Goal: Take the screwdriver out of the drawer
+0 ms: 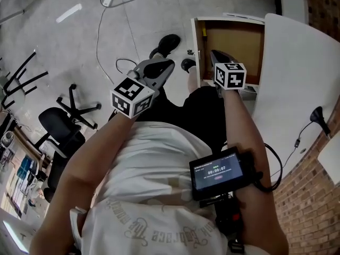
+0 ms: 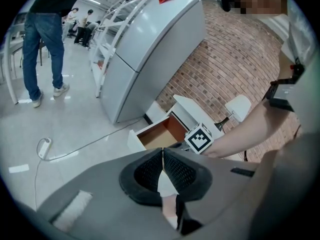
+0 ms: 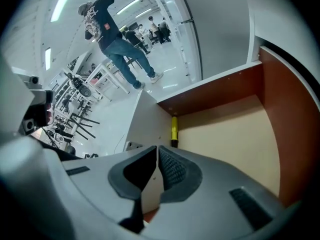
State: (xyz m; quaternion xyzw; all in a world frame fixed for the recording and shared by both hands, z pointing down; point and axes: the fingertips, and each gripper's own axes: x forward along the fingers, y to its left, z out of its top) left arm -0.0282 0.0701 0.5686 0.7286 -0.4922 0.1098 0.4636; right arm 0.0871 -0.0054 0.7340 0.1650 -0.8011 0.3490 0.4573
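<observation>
Drawer [image 1: 234,39] open. Screwdriver [image 3: 174,129], yellow handle, lies inside against a side wall. Right tongs [image 3: 157,151] closed, empty, over the drawer, near the screwdriver but apart from it. Left tongs [image 2: 163,153] closed, empty, beside the drawer.

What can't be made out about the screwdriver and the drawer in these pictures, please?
- Screwdriver: right gripper view shows only its yellow handle; the right gripper hides the rest.
- Drawer: head view, that gripper covers its near part.
- Left gripper view: screwdriver too small to find.
</observation>
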